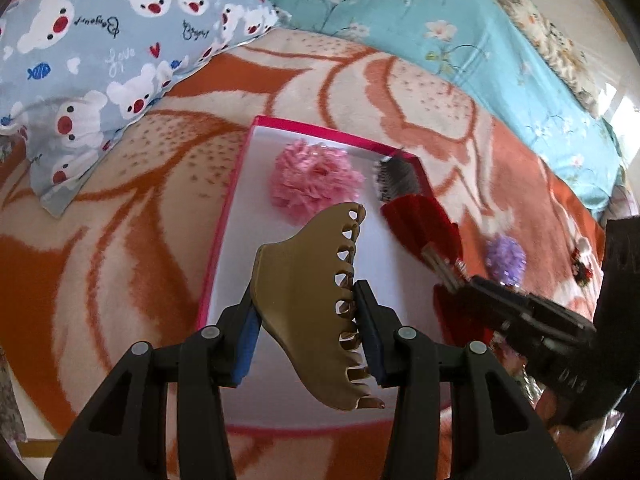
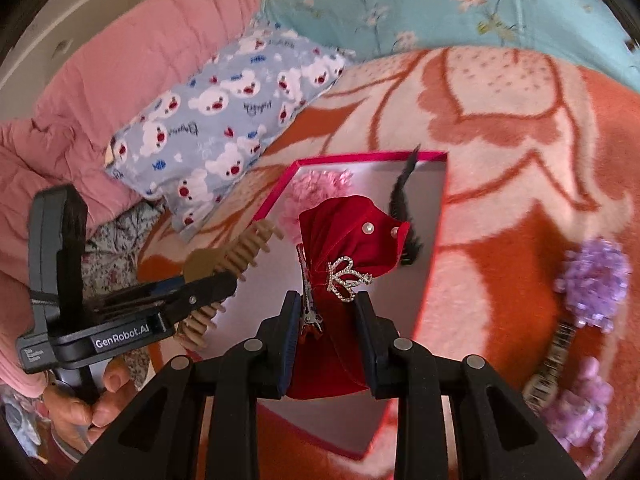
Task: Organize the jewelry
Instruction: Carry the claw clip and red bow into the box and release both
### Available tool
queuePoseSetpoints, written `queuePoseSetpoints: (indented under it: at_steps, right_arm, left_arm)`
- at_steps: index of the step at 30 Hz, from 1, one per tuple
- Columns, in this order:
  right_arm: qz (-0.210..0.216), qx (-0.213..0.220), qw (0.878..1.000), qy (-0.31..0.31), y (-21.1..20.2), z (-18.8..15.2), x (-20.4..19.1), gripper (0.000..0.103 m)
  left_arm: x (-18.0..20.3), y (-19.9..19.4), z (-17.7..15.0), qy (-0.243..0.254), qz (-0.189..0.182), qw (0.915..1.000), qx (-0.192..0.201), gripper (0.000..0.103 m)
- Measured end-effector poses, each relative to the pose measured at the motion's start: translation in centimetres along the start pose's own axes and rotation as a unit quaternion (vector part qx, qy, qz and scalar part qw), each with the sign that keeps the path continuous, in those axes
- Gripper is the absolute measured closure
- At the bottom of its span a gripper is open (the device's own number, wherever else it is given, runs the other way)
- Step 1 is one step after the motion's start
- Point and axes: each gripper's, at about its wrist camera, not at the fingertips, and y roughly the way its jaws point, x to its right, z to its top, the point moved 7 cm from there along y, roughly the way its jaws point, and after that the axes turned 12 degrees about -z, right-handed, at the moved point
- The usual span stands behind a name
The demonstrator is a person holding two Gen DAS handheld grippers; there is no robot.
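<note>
My left gripper is shut on a tan claw hair clip, held above the near part of a shallow pink-rimmed box with a white floor. My right gripper is shut on a red velvet bow clip bearing a rhinestone crown and pearls, also over the box. Inside the box lie a pink frilly scrunchie and a black hair clip. The left gripper with the tan clip shows at the left of the right wrist view, the right gripper at the right of the left wrist view.
The box rests on an orange and cream blanket. A purple scrunchie, a checkered hair clip and another purple piece lie on the blanket right of the box. A bear-print pillow and turquoise quilt lie behind. A hand grips the left tool.
</note>
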Motion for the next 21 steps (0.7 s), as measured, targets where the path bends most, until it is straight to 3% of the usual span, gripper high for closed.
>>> queuePoseSetpoints:
  at_steps: [9,21]
  right_arm:
    - [-0.022,-0.025,0.999,-0.036,5.1,0.7,-0.8,0.076]
    - [-0.031,-0.035,0.998,-0.036,8.1,1.7,0.3,0.072]
  left_arm:
    - [-1.9,3.7,1.8,-0.011,0.016,0.9997,-0.015,0.06]
    - [-2.7,5.7,3.7,-0.006,0.034,0.9993,-0.014,0.06]
